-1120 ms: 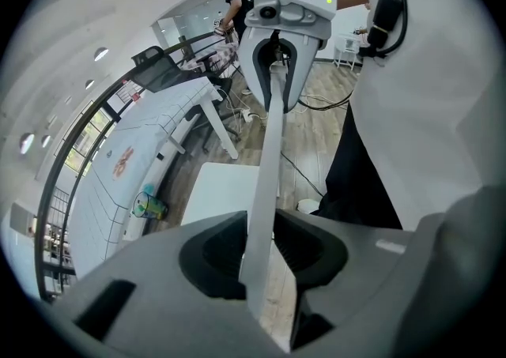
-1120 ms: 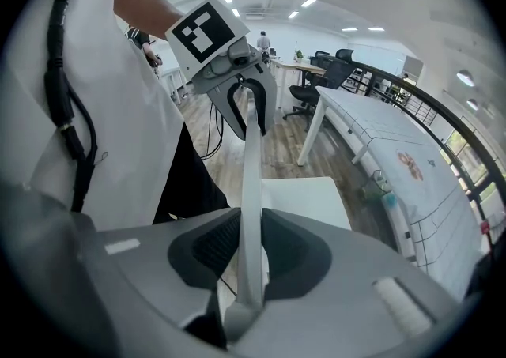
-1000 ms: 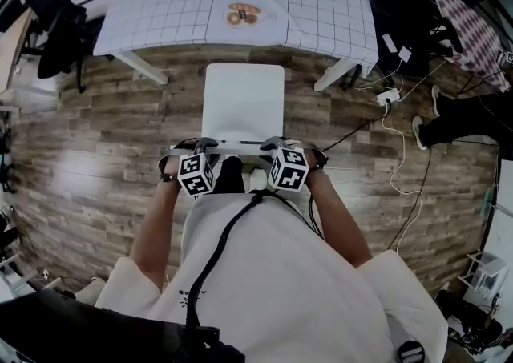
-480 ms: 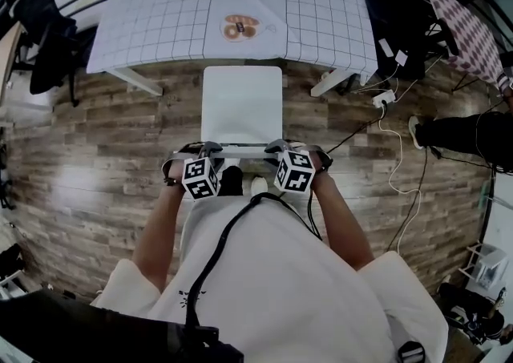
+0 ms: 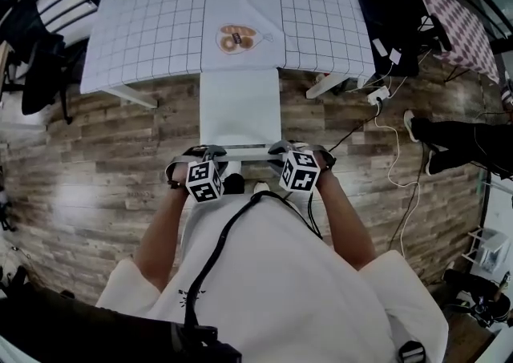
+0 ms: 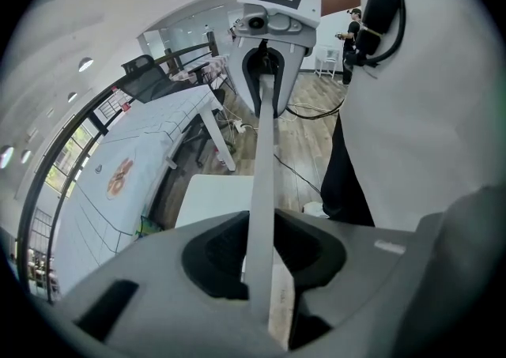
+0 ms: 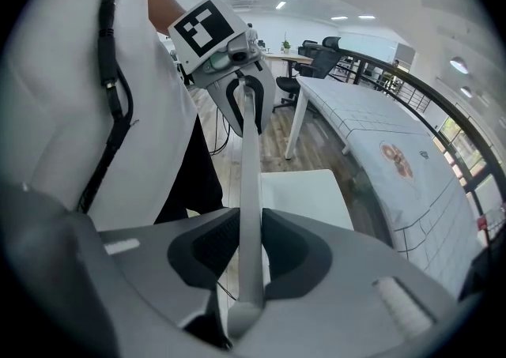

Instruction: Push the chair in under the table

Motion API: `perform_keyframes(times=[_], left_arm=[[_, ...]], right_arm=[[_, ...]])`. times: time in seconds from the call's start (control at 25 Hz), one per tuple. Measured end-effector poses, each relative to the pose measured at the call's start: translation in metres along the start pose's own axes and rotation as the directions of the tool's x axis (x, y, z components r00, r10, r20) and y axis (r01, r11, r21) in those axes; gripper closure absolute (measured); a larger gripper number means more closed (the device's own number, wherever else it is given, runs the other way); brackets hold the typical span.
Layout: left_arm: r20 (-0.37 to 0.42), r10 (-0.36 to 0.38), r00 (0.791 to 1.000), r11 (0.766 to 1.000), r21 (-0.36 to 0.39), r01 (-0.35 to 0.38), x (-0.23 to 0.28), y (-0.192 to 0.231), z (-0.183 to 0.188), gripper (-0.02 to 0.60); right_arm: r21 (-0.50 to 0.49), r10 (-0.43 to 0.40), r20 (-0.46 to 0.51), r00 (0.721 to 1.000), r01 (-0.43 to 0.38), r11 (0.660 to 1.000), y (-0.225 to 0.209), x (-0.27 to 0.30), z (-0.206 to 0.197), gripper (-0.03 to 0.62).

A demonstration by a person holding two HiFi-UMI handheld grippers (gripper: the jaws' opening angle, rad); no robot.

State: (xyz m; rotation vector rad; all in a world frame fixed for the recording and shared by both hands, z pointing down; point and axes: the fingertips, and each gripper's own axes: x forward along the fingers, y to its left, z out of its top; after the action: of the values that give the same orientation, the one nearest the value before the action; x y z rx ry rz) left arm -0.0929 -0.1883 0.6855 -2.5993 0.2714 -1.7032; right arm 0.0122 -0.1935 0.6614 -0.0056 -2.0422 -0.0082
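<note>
A person steers a white chair [image 5: 239,109] toward the table [image 5: 152,25], clamping its backrest [image 5: 240,150] from above. The left hand-held gripper [image 5: 200,153] and the right hand-held gripper [image 5: 282,148] each pinch the thin top rail near opposite ends, a spread that likely keeps the push straight. The left jaws have just been closing tighter on the rail. The seat's front edge meets the table's edge, and most of the seat stands out over the floor [image 5: 96,161].
</note>
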Motion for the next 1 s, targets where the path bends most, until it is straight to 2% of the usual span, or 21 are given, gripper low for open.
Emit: perform_keyframes(times=[0.52,1.0], left_arm=[[0.049,-0.021,0.999,0.997,0.074,0.018,-0.001,0.042,-0.013,0.489],[0.051,-0.028,0.998,0.996,0.088,0.023,0.003,0.074,-0.010,0.492]], right_arm=[[0.045,-0.027,-0.020,0.999,0.028,0.999,-0.037,0.010,0.016,0.502],[0.041,-0.026,-0.034,0.999,0.027,0.999,-0.071,0.010,0.016,0.500]])
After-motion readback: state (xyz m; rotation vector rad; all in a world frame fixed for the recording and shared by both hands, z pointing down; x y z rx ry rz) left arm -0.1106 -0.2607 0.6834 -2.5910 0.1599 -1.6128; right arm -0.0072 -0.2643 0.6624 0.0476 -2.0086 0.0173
